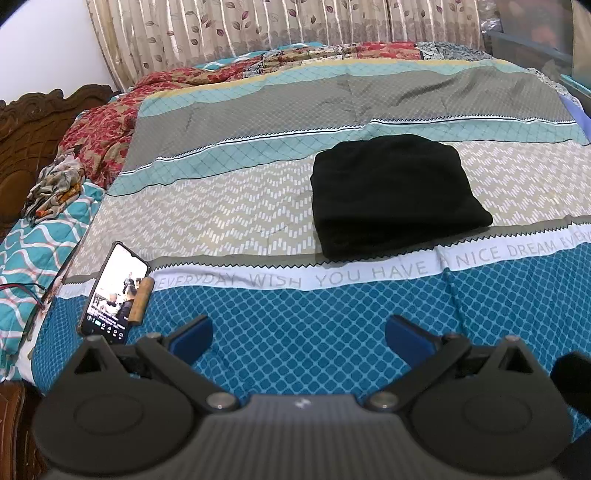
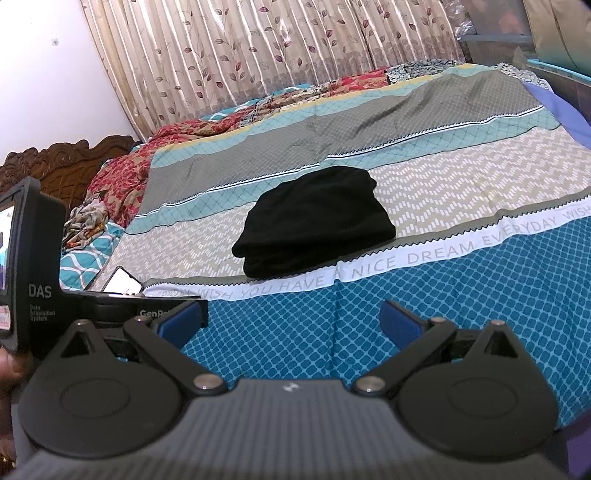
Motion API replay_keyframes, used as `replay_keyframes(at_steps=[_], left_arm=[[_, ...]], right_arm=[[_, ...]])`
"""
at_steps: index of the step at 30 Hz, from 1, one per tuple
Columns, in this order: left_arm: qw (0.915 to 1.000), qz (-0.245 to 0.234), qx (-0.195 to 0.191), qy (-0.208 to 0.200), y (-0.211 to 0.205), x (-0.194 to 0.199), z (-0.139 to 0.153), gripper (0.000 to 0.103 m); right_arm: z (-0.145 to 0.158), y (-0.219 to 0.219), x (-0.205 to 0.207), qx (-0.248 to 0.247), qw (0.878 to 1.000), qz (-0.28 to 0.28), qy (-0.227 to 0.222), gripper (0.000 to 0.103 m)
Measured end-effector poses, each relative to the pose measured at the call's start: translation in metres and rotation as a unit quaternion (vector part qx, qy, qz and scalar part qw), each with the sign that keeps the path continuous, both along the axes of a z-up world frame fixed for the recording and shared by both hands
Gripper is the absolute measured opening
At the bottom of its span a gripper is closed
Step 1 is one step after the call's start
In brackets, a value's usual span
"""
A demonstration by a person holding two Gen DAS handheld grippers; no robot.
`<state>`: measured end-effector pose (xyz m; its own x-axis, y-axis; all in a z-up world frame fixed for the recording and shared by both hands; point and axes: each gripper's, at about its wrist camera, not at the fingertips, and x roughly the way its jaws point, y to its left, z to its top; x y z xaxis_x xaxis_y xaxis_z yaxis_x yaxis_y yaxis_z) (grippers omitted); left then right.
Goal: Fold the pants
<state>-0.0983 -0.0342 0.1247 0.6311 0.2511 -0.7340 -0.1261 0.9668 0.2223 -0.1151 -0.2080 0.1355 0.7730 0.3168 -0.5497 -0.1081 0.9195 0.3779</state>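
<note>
Black pants [image 1: 395, 195] lie folded into a compact rectangle on the patterned bedspread [image 1: 258, 206], in the beige zigzag band. They also show in the right wrist view [image 2: 314, 221]. My left gripper [image 1: 299, 336] is open and empty, held over the blue band well short of the pants. My right gripper [image 2: 293, 321] is open and empty too, also back from the pants near the front of the bed. The left gripper's body [image 2: 37, 266] shows at the left of the right wrist view.
A lit phone [image 1: 112, 291] with a small brown cylinder [image 1: 142, 301] beside it lies at the bed's front left. Crumpled red floral bedding [image 1: 107, 133] and a carved wooden headboard [image 1: 33, 125] are at the left. Curtains [image 1: 258, 26] hang behind.
</note>
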Motion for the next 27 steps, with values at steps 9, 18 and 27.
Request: replay_keyframes(at_steps=[9,18,27], left_arm=[[0.9999,0.012,-0.004,-0.004,0.003,-0.001,0.004,0.103],[0.9999,0.013,-0.001,-0.008,0.000,-0.002,0.007,0.103],[0.9997,0.012,0.008,-0.018,-0.004,-0.003,0.014,0.103]], right_arm=[[0.002,-0.004,-0.001,-0.002,1.000,-0.010,-0.008,0.103],[0.005,-0.009,-0.003,-0.004,0.999,-0.028,-0.025,0.103],[0.008,-0.015,-0.006,0.001,0.998,-0.045,-0.038,0.103]])
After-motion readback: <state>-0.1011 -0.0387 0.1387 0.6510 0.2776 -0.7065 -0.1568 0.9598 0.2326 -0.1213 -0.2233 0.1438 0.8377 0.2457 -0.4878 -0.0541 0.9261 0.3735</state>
